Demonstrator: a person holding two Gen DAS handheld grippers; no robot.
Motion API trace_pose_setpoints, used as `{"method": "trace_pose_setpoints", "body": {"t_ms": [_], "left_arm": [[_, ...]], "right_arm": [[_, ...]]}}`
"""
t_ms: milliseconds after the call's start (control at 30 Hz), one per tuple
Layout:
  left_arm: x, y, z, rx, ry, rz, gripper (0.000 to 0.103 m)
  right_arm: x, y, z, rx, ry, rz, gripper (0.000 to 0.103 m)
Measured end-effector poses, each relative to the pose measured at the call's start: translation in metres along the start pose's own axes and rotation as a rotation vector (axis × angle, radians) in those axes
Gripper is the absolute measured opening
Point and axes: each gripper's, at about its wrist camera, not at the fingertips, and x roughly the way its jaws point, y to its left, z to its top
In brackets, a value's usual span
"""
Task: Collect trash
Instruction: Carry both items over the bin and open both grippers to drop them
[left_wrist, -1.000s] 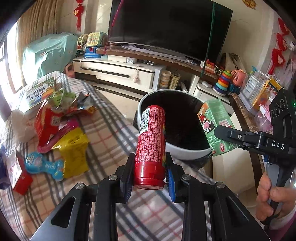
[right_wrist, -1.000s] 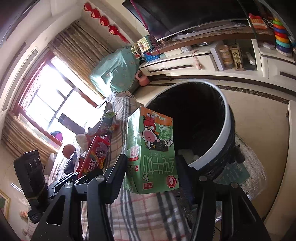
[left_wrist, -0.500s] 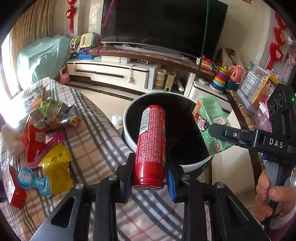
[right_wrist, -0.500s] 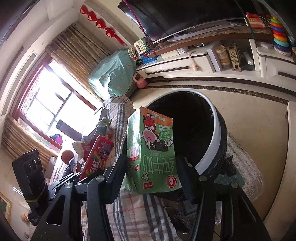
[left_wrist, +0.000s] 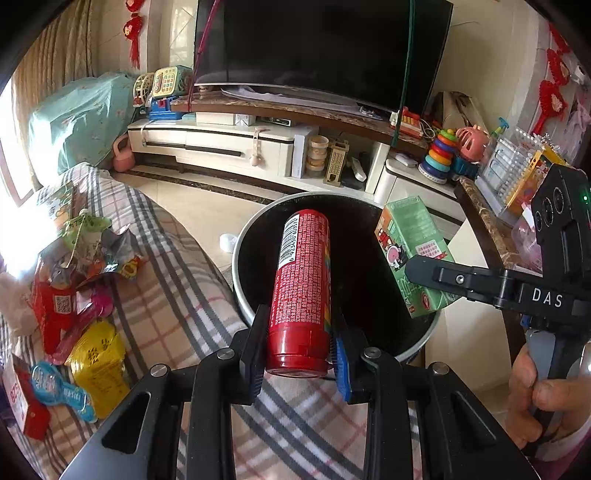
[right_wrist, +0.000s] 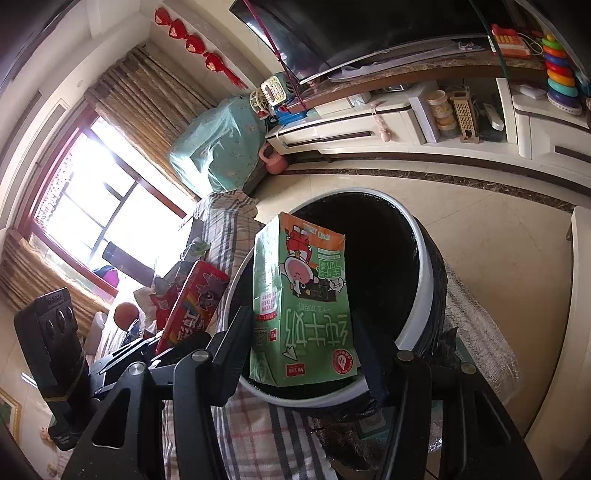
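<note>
Red and glossy, the tube (left_wrist: 301, 291) is a tall snack canister with white small print and a barcode running down its side, its rimmed base toward the camera. The left gripper (left_wrist: 300, 345) has its jaws closed narrowly on the tube's lower end, pads pressed to both sides, and the tube juts forward over the open mouth of the bin (left_wrist: 245, 295), a round bin with a pale rim and black liner standing at the edge of the plaid cloth (left_wrist: 173, 295).

Green, with an orange top band and a cartoon figure, the carton (right_wrist: 301, 314) is a milk box with large white characters seen upside down. The right gripper (right_wrist: 301, 332) has its jaws about half spread and clamped on the carton's two sides, holding it above the near rim of the bin.

Only the left wrist view shows the remaining litter (left_wrist: 70, 295) on the cloth: crumpled red, yellow and blue wrappers in a loose heap well apart from the bin. It also shows the right gripper from the side and the hand (left_wrist: 535, 402) around its handle. The right wrist view alone shows the tube's colourful printed face, the window (right_wrist: 99, 218), and the liner bunched down the bin's outer wall.
</note>
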Motion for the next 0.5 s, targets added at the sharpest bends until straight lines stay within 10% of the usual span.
{"method": "trace_pose_setpoints", "body": {"t_ms": [500], "left_arm": [[0.03,-0.001,0.022,0.007,0.049,0.0,0.029]], "right_arm": [[0.015,-0.008,0.012,0.014,0.038,-0.019,0.055]]}}
